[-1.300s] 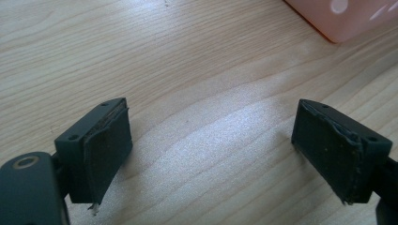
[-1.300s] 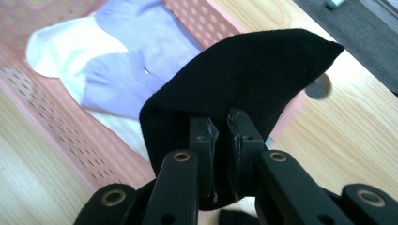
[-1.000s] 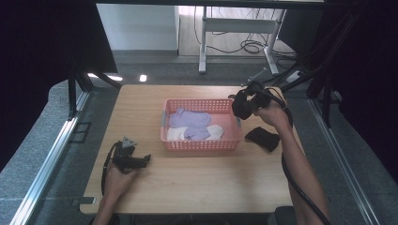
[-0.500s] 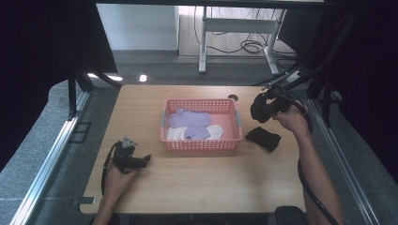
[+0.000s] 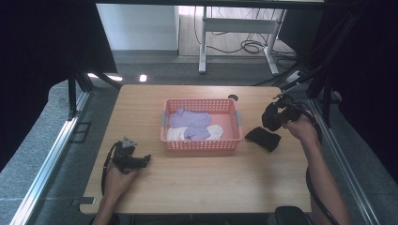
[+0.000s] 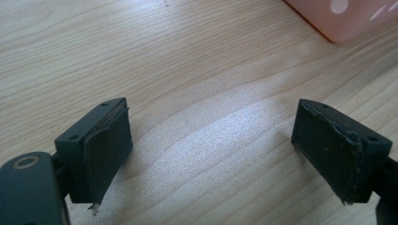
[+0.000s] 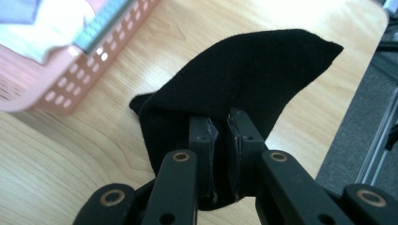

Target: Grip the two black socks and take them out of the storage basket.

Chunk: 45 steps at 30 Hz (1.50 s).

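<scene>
While its two black jaws are pressing together with only a thin slit between them, the right gripper (image 7: 220, 154) is pinching the near part of a black sock (image 7: 234, 79), which is bunching up around the jaw tips and standing in a peak above the table. In the high view the right gripper (image 5: 274, 117) is sitting at the right side of the wooden table (image 5: 197, 187), held by the person's right hand (image 5: 300, 129), with the black sock (image 5: 263, 138) lying just to the right of the pink basket (image 5: 202, 144).

The left gripper (image 6: 211, 140) is holding its jaws wide apart, with nothing but bare wood grain between them and a corner of the pink basket (image 6: 338, 21) showing far off at the upper right. In the high view the left gripper (image 5: 129, 157) is resting at the near left of the table under the person's left hand (image 5: 117, 180), well apart from the basket.

Inside the basket, lilac socks (image 5: 190, 119) are lying across the middle, and a white sock (image 5: 213, 133) is lying against the near wall beside them. The basket is sitting in the middle of the table, slightly toward the far edge.
</scene>
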Motion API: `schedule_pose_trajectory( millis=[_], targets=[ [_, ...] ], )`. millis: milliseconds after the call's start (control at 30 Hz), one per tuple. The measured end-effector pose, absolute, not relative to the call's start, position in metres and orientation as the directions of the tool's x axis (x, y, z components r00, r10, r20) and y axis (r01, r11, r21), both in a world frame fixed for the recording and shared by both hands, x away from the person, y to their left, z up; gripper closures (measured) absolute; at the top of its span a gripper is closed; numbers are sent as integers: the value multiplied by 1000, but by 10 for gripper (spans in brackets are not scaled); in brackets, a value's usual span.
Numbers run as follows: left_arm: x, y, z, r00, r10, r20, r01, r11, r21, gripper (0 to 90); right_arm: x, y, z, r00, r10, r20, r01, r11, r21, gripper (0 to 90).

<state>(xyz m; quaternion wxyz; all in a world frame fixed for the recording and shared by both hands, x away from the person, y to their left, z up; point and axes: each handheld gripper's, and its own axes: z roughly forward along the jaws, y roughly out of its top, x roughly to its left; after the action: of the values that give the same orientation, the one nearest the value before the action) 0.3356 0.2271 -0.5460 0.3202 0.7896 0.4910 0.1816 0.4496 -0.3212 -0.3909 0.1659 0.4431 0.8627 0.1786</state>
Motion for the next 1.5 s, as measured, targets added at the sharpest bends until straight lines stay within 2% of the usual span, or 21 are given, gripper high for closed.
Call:
schedule_pose_trajectory(
  millis=[533,867,1033,1067,1167,1200,1500],
  targets=[
    [336,227,-546,452,892,-28,660,-313,683,122,455,-327,-460,-535,842,-69,768,519,375,808],
    [336,227,-546,455,890,-24,660,-319,680,122,456,-325,-491,-541,838,-77,783,535,318,790],
    [336,227,-546,455,890,-24,660,-319,680,122,455,-327,-492,-531,846,-56,790,518,328,759],
    [336,227,-546,455,890,-24,660,-319,680,122,455,-328,-489,-532,844,-60,789,521,327,699],
    [336,227,-546,455,890,-24,660,-319,680,122,455,-329,-484,-528,848,-52,791,513,333,641],
    [336,227,-546,455,890,-24,660,-319,680,122,455,-331,-480,-523,851,-36,795,503,339,588],
    [336,227,-546,455,890,-24,660,-318,681,122,444,-335,-458,-529,847,-49,770,504,391,404]
  ],
)
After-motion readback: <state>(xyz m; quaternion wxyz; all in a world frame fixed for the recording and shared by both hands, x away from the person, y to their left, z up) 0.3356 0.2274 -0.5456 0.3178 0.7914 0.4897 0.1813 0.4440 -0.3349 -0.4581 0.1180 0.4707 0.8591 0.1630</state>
